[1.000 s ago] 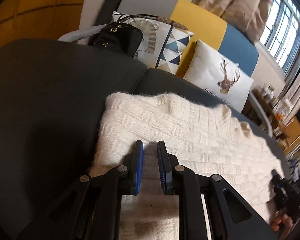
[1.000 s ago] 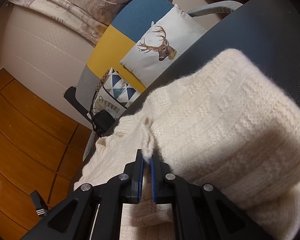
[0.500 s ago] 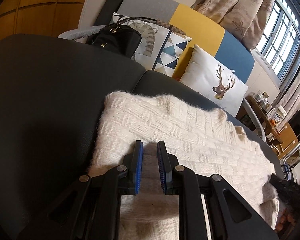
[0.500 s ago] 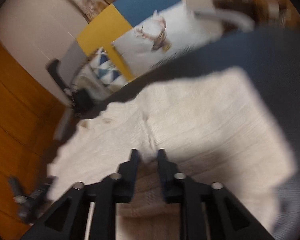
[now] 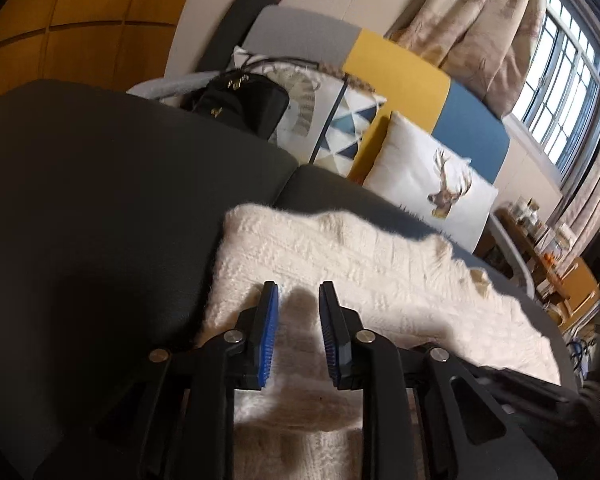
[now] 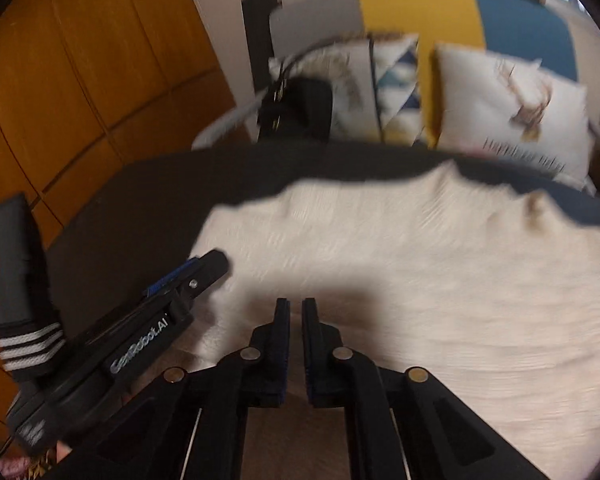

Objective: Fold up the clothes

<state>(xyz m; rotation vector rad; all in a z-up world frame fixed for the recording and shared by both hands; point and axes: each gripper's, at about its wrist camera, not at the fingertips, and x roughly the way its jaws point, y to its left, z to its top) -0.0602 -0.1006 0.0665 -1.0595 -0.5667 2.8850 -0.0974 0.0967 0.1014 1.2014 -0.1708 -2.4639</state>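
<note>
One cream-white knitted sweater is lying on the dark grey sofa seat. Two printed white cushions are leaning behind it: one deer-print cushion and one blue-triangle cushion. One black handbag with gold fittings is sitting beside them. Two black claws are showing, the left claw and the right claw.
</note>
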